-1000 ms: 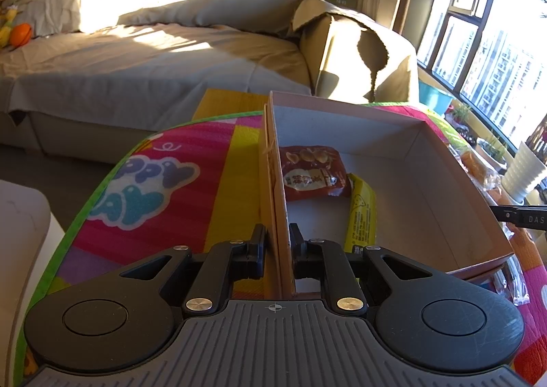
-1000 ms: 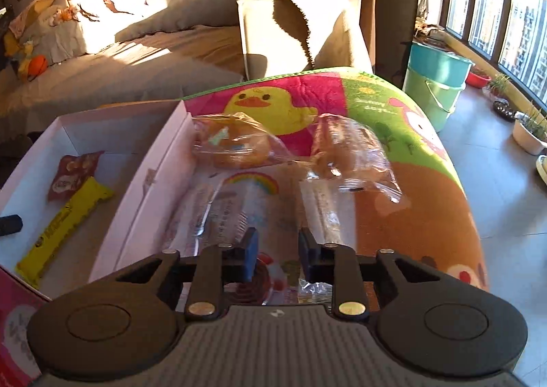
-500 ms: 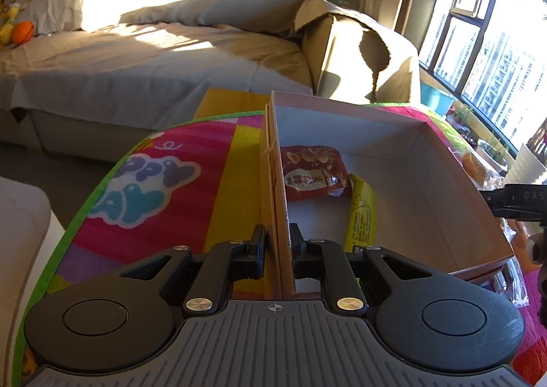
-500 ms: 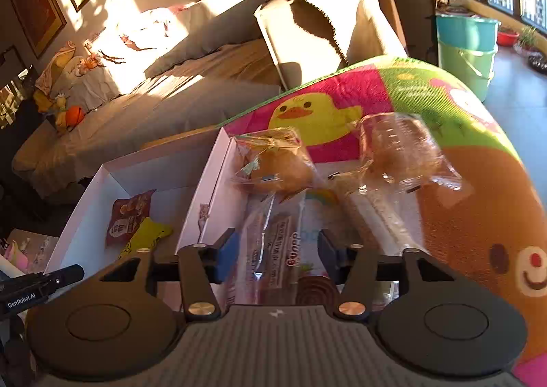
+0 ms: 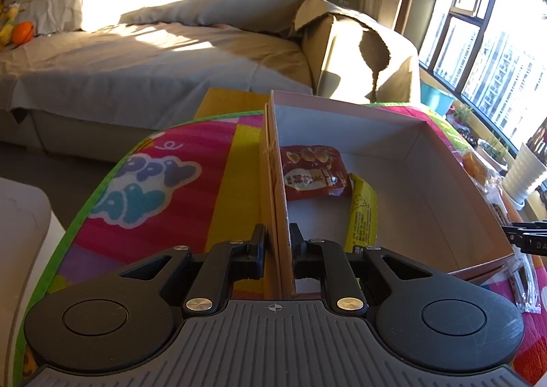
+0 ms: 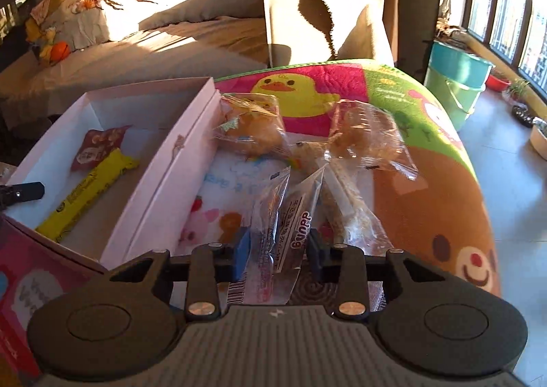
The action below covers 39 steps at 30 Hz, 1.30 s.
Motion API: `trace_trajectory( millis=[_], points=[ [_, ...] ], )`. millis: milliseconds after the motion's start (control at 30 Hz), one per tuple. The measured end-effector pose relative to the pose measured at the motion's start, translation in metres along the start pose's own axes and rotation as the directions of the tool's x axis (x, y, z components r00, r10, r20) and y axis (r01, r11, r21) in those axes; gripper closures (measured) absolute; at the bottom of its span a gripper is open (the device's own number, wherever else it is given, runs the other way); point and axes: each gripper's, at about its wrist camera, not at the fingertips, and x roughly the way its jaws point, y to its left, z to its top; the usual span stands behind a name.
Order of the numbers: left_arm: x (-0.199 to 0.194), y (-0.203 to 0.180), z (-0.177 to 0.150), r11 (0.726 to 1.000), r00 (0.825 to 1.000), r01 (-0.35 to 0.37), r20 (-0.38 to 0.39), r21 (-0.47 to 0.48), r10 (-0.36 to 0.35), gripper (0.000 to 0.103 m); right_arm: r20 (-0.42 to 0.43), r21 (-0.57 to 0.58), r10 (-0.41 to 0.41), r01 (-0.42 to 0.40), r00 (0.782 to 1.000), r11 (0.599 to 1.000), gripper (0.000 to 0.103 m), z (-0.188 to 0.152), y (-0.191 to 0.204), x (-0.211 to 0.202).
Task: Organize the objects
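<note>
While the left gripper [image 5: 277,247] pinches the cardboard box [image 5: 424,182] wall, the right gripper [image 6: 277,250], jaws just closing, straddles a snack packet [image 6: 290,233] beside the box: light, crinkly, slippery; grip mid-body.

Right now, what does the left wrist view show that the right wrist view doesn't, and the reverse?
Only the left wrist view shows the left tool shut on the near side wall of the box, and the lettered patch of the mat.

Only the right wrist view shows the right tool, its jaws just closing around a clear snack packet, the two bagged buns behind it, and the duck print.

Both show the box, the red snack pouch and the yellow bar inside it, and the sofa.
</note>
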Motion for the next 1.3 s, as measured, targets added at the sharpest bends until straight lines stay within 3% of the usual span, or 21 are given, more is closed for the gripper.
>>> trace_trajectory(
  millis=[67,233,367,533,700,767,833,933,1100,1300],
  points=[
    [0.000,0.000,0.000,1.000,1.000,-0.001,0.000,0.001,0.001,0.087,0.010,0.010,-0.027,0.027,1.000,1.000,0.067,0.001,-0.006,-0.005],
    [0.000,0.000,0.000,1.000,1.000,-0.001,0.000,0.001,0.001,0.087,0.099,0.143,0.142,-0.155,0.985,0.977,0.056,0.029,-0.024,-0.019],
    [0.000,0.000,0.000,1.000,1.000,-0.001,0.000,0.001,0.001,0.087,0.139,0.208,0.219,-0.245,0.966,0.947,0.044,0.069,-0.025,0.002],
    [0.001,0.001,0.000,1.000,1.000,0.001,-0.001,0.000,-0.001,0.087,0.075,0.285,0.245,-0.256,0.967,0.924,0.032,0.104,-0.024,0.062],
    [0.001,0.001,0.001,1.000,1.000,0.002,-0.001,-0.001,-0.002,0.087,-0.026,0.324,0.282,-0.259,0.959,0.910,0.032,0.108,-0.019,0.108],
    [0.001,0.002,0.001,1.000,1.000,0.003,-0.001,-0.004,-0.003,0.087,-0.036,0.308,0.292,-0.267,0.956,0.913,0.041,0.105,-0.016,0.106],
    [0.002,0.001,0.001,1.000,1.000,0.002,0.001,-0.004,-0.002,0.087,-0.035,0.290,0.262,-0.241,0.964,0.926,0.056,0.103,-0.015,0.096],
    [0.004,0.002,0.000,1.000,1.000,0.002,0.003,-0.007,-0.002,0.087,-0.014,0.269,0.229,-0.217,0.973,0.938,0.057,0.097,-0.019,0.073],
    [0.005,0.002,0.000,1.000,1.000,0.007,0.004,-0.011,-0.007,0.086,0.091,0.236,0.204,-0.220,0.975,0.946,0.058,0.075,-0.036,-0.004],
    [0.005,0.003,-0.001,1.000,1.000,0.008,0.007,-0.012,-0.008,0.086,0.117,0.143,0.022,-0.038,0.993,0.989,0.058,0.010,-0.035,-0.084]
  ],
)
